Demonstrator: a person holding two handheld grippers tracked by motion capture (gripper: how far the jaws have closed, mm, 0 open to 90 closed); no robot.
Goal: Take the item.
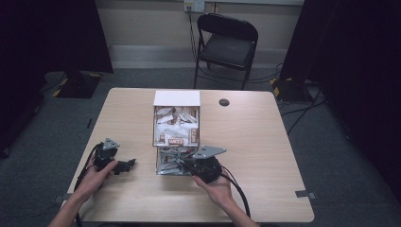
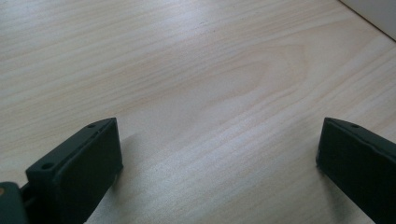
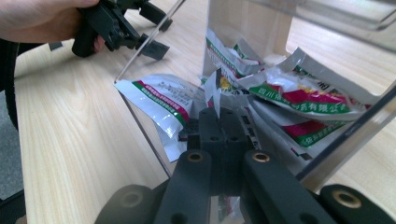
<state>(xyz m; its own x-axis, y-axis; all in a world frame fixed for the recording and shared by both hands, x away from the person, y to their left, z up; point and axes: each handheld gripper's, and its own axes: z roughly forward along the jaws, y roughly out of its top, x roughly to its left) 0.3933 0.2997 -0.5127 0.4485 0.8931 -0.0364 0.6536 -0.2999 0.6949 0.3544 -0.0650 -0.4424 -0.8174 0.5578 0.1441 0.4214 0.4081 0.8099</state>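
I had my right gripper (image 3: 219,116) pushed into the open near end of the clear box (image 1: 176,142) that stood in the middle of the table (image 1: 265,151), its jaws clenched on the corner of a small white packet (image 3: 213,89). More packets (image 3: 308,100) lay heaped beside it, one packet (image 3: 161,105) hanging over the box's edge. My left gripper (image 2: 219,154) rested near the table's left edge, jaws spread wide and empty over bare wood. The grip was thin, only a corner, so I judged a slow, straight pull toward me was wise, lifting slightly to clear the neighbouring packets and the box's wall.
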